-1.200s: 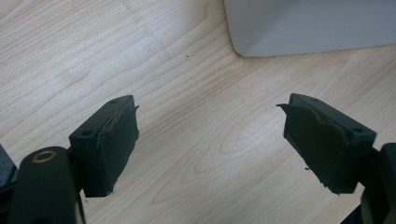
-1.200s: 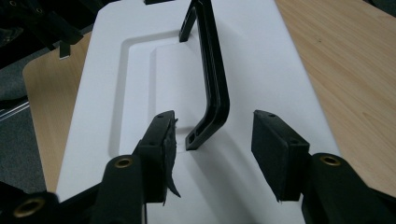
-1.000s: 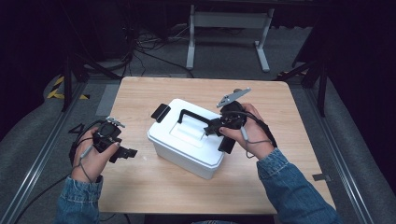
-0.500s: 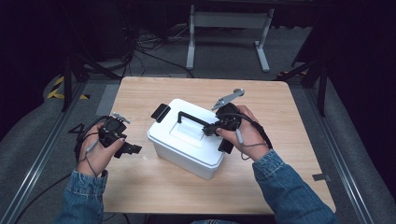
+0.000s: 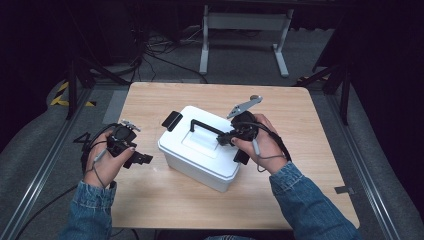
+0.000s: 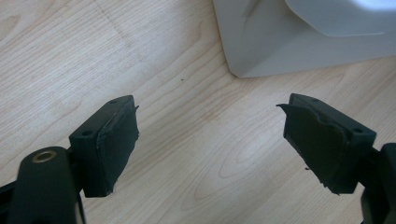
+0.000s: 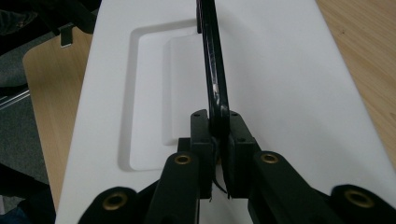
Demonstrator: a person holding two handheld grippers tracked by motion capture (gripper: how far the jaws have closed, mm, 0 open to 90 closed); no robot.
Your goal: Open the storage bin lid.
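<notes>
Right tool clamped on black handle atop white box (mid-worktop); grasp done, lift remaining; left tool wide open, empty, beside box

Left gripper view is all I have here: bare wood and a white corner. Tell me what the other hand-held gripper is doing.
Observer: The right hand-held gripper is shut on the black carrying handle of the white lidded box.
Operator: Say where on the handle.
Observer: At the handle's end nearest the person's right hand; the handle stands raised above the lid.
Operator: Report the latches.
Observer: A black latch sticks out at the box's far left end.
</notes>
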